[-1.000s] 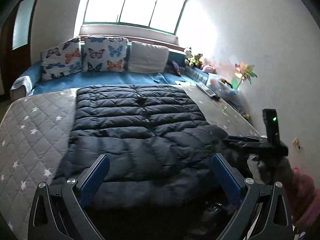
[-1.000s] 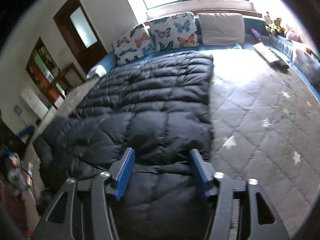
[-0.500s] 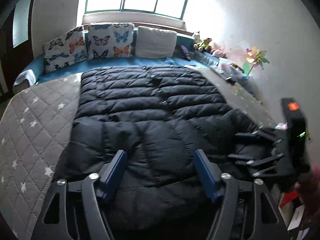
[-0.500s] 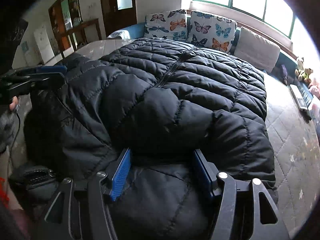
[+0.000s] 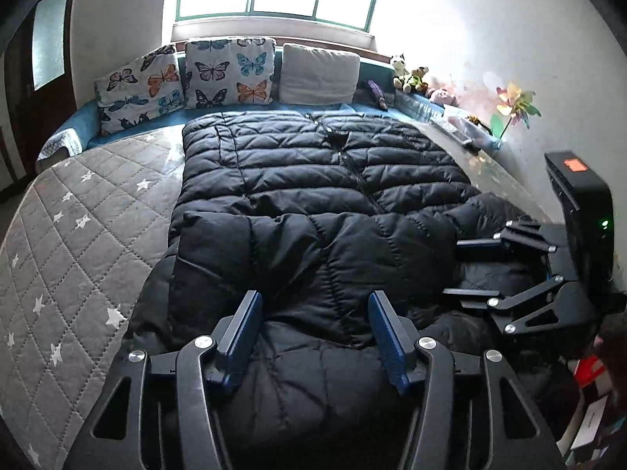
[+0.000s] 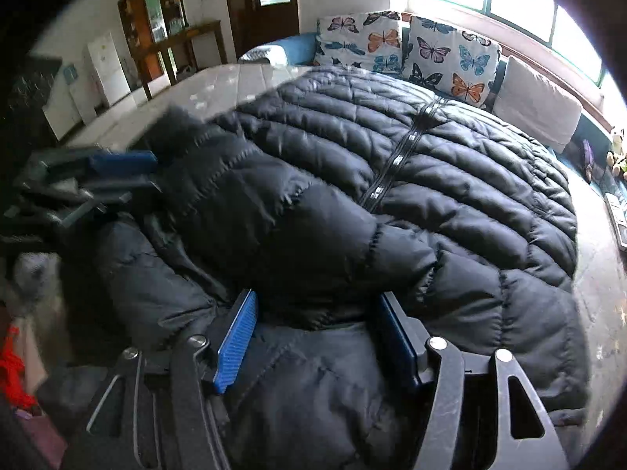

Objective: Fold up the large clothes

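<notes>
A large black puffer coat (image 5: 313, 203) lies zipped and spread flat on a bed with a grey star-quilted cover (image 5: 78, 235). My left gripper (image 5: 315, 313) is low over the coat's near edge. Its jaws are closing, and a bunched fold of the coat fills the gap between the blue pads. In the right wrist view the coat (image 6: 392, 196) bulges between the pads of my right gripper (image 6: 317, 313), which is shut on it. The right gripper (image 5: 450, 268) also shows side-on at the coat's right edge. The blurred left gripper (image 6: 153, 174) shows at the far left.
Two butterfly pillows (image 5: 229, 72) and a plain cushion (image 5: 319, 74) line the head of the bed under the window. Soft toys (image 5: 409, 76) and a paper pinwheel (image 5: 513, 107) stand along the right wall. A door (image 6: 274, 0) and shelves stand beyond the bed.
My left gripper came down onto the coat's near edge and its jaws narrowed around a fold. My right gripper rolled and swung sideways with the coat's fabric still between its pads.
</notes>
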`<state>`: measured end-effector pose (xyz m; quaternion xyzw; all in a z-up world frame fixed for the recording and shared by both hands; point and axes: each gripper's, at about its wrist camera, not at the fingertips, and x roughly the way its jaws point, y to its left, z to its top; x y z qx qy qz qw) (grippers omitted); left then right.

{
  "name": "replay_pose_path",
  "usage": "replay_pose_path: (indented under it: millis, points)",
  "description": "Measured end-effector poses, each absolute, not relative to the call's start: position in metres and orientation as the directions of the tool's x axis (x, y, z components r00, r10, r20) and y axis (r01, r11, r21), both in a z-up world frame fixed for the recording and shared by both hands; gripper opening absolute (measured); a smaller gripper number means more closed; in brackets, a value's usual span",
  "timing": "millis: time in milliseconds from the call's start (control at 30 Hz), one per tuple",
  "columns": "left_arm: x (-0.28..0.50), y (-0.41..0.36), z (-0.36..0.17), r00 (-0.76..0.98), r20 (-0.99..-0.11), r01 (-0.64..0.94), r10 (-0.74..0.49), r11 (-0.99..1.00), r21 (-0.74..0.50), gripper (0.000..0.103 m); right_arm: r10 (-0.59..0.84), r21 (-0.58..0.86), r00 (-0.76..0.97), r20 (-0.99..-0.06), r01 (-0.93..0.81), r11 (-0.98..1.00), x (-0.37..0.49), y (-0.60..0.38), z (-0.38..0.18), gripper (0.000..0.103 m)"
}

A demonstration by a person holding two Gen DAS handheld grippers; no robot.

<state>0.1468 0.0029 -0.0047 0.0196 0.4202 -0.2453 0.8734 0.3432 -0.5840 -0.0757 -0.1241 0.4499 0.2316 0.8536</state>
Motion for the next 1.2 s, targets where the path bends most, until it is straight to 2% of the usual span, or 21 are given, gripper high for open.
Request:
replay_pose_path:
  millis: [167, 300, 433, 600, 833, 1000, 1200]
  points:
    - [0.147, 0.003, 0.008, 0.509, -0.753, 0.420, -0.417, 0.884, -0.206, 0.061, 0.309, 0.007, 0.493, -0.813, -0.523, 0.852, 0.336, -0.589, -0.048, 0.070]
    - [0.141, -0.003, 0.031, 0.529, -0.726, 0.442, -0.439, 0.873, -0.205, 0.061, 0.308, -0.028, 0.533, -0.788, -0.531, 0.847, 0.331, -0.589, -0.032, 0.070]
    - [0.144, -0.014, 0.041, 0.528, -0.711, 0.466, -0.465, 0.858, -0.215, 0.061, 0.337, 0.023, 0.522, -0.783, -0.517, 0.856, 0.338, -0.593, -0.030, 0.070]
    - [0.165, -0.014, 0.021, 0.508, -0.744, 0.425, -0.433, 0.878, -0.221, 0.061, 0.358, 0.061, 0.480, -0.801, -0.529, 0.846, 0.350, -0.582, -0.048, 0.070]
    - [0.175, -0.007, -0.004, 0.478, -0.755, 0.415, -0.449, 0.873, -0.256, 0.061, 0.317, 0.027, 0.446, -0.837, -0.545, 0.838, 0.357, -0.571, -0.075, 0.071]
    - [0.176, -0.005, -0.010, 0.478, -0.750, 0.416, -0.457, 0.870, -0.264, 0.061, 0.320, 0.016, 0.464, -0.826, -0.549, 0.836, 0.348, -0.582, -0.059, 0.071]
    - [0.176, -0.004, -0.012, 0.477, -0.743, 0.419, -0.469, 0.865, -0.277, 0.061, 0.257, -0.030, 0.552, -0.793, -0.456, 0.889, 0.327, -0.638, -0.025, 0.071]
